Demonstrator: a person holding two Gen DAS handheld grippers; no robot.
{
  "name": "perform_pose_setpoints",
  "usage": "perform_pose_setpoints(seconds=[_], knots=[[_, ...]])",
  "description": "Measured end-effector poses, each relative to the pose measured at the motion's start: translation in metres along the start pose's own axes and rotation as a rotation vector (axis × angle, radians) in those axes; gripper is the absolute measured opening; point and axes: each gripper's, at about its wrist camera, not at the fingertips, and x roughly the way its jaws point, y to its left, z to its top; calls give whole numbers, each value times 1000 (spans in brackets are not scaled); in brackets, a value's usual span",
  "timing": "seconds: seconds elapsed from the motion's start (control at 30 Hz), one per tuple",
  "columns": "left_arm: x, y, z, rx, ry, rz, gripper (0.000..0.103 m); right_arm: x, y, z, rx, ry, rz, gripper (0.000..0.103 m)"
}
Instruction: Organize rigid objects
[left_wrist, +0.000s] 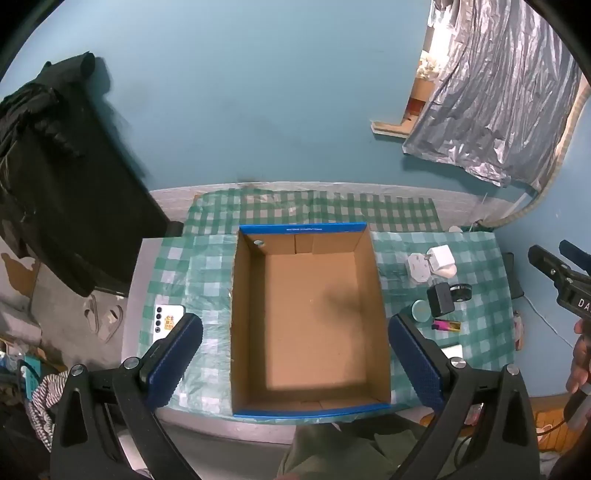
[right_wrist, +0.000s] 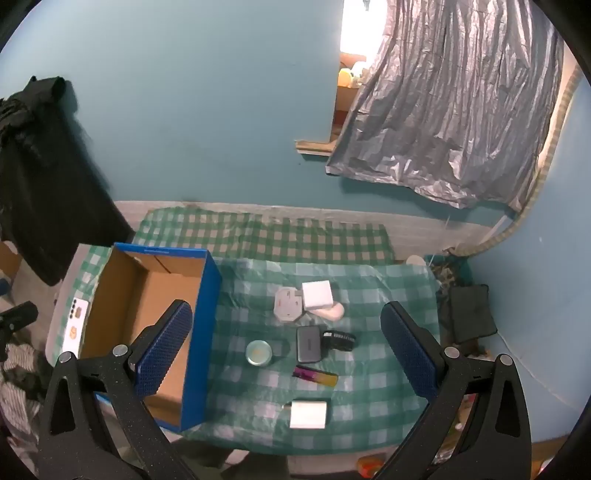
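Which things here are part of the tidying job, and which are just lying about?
For the job:
cardboard box, nothing in it yet
white cube charger
white octagonal item
round teal tin
grey case
black round object
lighter
white adapter

Lying about:
phone left of the box
black clothing
silver curtain

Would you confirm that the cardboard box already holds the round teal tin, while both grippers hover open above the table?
Not quite: the cardboard box is empty. The round teal tin sits on the checked tablecloth to the box's right, as the right wrist view shows. The left gripper and right gripper do hover open.
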Motion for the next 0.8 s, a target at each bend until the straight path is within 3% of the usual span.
perform_pose_setpoints(seconds=[0.53,0.8], knots=[[-2,6,16,10,-12,29,101,12,6,0,4,7,6,101],[-4,9,4,13,-20,17,101,9,5,-2,-5,9,10,101]])
